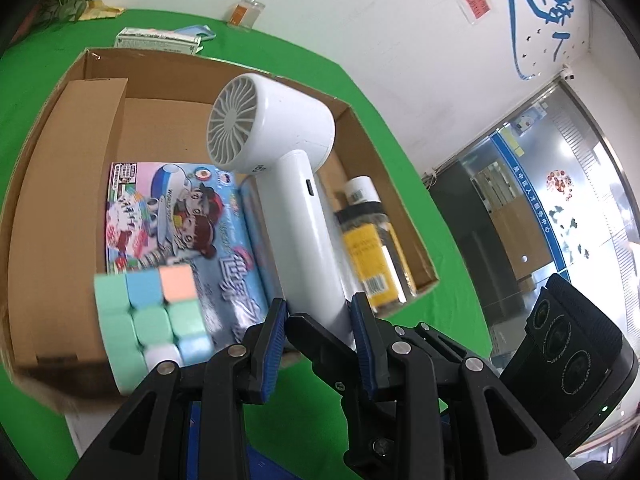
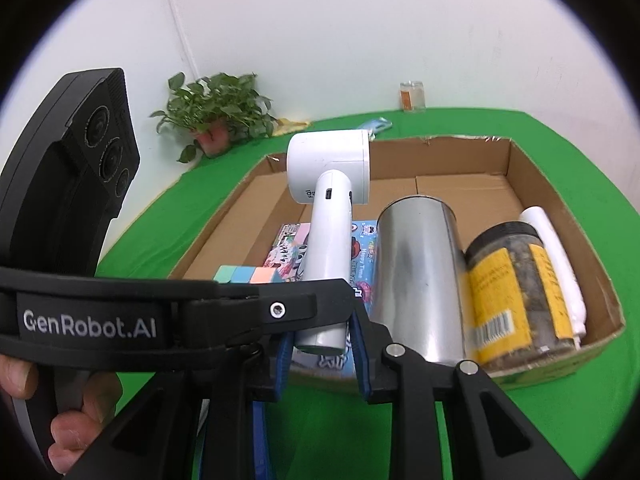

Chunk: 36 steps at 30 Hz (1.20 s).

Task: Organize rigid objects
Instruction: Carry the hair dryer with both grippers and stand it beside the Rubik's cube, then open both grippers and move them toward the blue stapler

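A white handheld fan (image 1: 296, 200) is held by its handle between the blue pads of my left gripper (image 1: 320, 320), above an open cardboard box (image 1: 80, 136). In the right wrist view the same fan (image 2: 328, 240) stands between the fingers of my right gripper (image 2: 320, 352), with the left gripper's black body (image 2: 160, 312) crossing in front; whether the right pads press the handle is unclear. In the box lie a colourful picture box (image 1: 168, 220), a pastel puzzle cube (image 1: 152, 312), a steel cup (image 2: 420, 280), a yellow-labelled jar (image 2: 516, 288) and a white roll (image 2: 552, 248).
The box sits on a green tablecloth (image 2: 400, 432). Behind it are a potted plant (image 2: 216, 116), a small glass jar (image 2: 412, 96) by the wall, a flat green-white carton (image 1: 160, 40) and a blue item (image 2: 376, 125).
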Available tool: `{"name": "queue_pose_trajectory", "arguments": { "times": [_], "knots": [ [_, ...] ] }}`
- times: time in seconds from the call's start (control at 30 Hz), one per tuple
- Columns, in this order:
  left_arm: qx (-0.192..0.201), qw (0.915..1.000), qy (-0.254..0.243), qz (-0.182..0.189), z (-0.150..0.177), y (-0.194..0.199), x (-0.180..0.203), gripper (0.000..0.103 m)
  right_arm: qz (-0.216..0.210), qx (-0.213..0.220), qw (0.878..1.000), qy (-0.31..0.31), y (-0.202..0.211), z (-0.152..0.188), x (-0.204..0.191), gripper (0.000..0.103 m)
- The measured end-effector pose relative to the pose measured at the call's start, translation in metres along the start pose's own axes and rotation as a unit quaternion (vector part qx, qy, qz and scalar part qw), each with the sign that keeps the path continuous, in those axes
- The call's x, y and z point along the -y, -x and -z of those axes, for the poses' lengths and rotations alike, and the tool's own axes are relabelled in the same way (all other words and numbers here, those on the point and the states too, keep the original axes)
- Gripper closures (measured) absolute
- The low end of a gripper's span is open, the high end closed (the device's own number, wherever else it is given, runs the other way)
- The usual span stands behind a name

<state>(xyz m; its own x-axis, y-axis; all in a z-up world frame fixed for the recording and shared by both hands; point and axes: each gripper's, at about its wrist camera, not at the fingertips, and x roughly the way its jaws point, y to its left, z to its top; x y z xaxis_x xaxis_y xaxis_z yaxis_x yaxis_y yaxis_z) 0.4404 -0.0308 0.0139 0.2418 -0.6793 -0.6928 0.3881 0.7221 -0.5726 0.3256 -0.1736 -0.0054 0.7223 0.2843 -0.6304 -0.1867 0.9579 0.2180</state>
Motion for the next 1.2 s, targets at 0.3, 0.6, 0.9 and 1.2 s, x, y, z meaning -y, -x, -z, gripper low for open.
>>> {"name": "queue_pose_trajectory", "arguments": {
  "times": [0.3,0.6,0.9,1.2],
  "knots": [
    [-0.020,0.9994,-0.009,-0.026,0.001,-0.012,-0.008,0.075,0.021,-0.029,0.999,-0.016,-0.018,0.006,-0.002,0.076],
    [0.015,0.9992,-0.008,-0.036,0.017,0.012,-0.015,0.070,0.014,-0.012,1.000,-0.005,-0.004,0.014,-0.012,0.074],
    [0.178,0.9759,-0.030,-0.122,0.079,0.080,0.000,0.001,0.023,0.047,0.996,0.074,0.024,0.038,-0.024,0.048],
    [0.184,0.9731,0.034,-0.135,0.117,0.096,-0.024,0.001,0.004,0.006,0.997,0.071,0.000,0.038,-0.019,0.098]
  ]
}}
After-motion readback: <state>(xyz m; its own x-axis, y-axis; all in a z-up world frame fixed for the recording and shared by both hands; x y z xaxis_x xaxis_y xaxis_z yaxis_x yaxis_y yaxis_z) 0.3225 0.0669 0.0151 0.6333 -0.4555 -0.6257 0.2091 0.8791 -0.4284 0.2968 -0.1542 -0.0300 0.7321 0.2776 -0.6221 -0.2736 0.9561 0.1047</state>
